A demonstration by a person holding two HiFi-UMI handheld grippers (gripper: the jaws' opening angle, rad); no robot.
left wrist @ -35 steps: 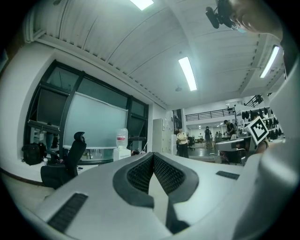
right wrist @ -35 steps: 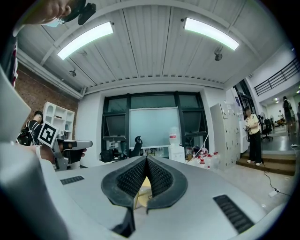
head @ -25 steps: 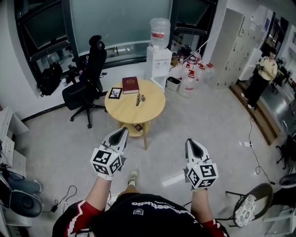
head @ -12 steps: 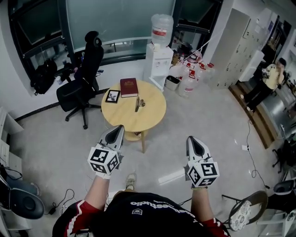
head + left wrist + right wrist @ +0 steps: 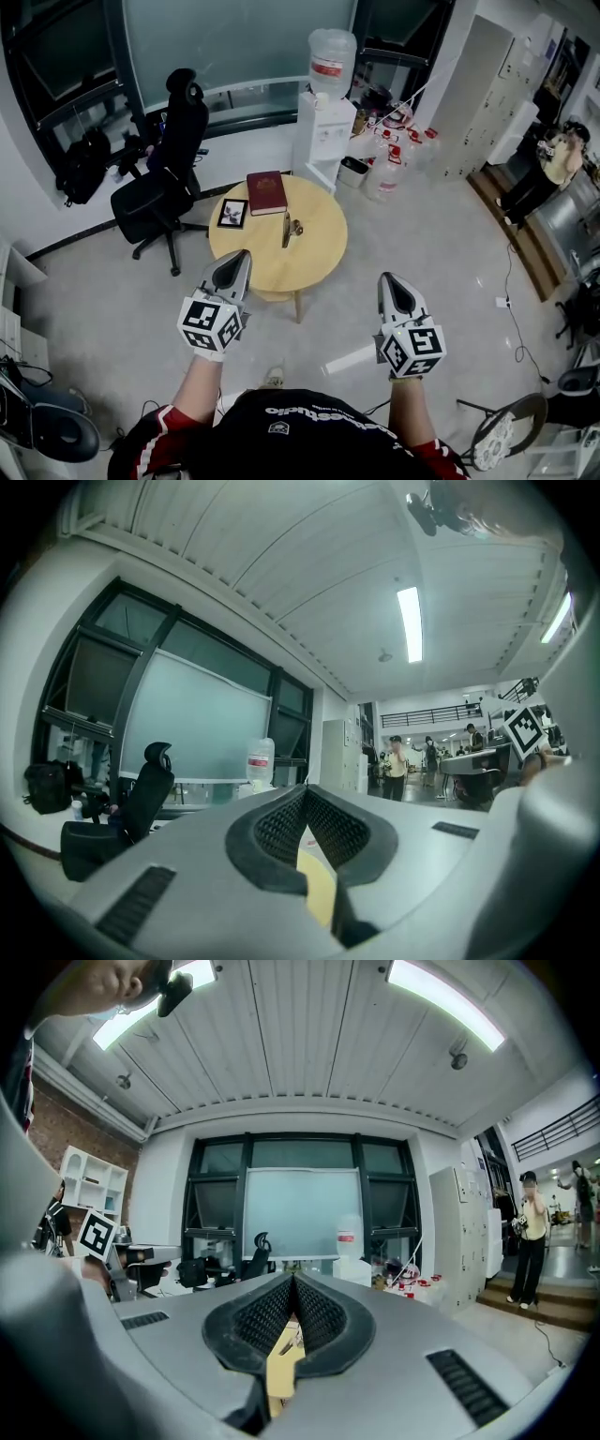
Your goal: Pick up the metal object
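Looking down in the head view, finds left tongs and right tongs well apart, short of the round worktop; finds the metal object near its middle, close to a red book. In the left gripper view, shows tongs clenched on nothing. In the right gripper view, likewise clenched, empty.

Black shirt, white chest lettering, red-and-white striped sleeves. Grey left gripper and right gripper bear black-and-white marker cubes.

The table is pale, smooth wood – the metal object looks silvery – and the floor is glossy.
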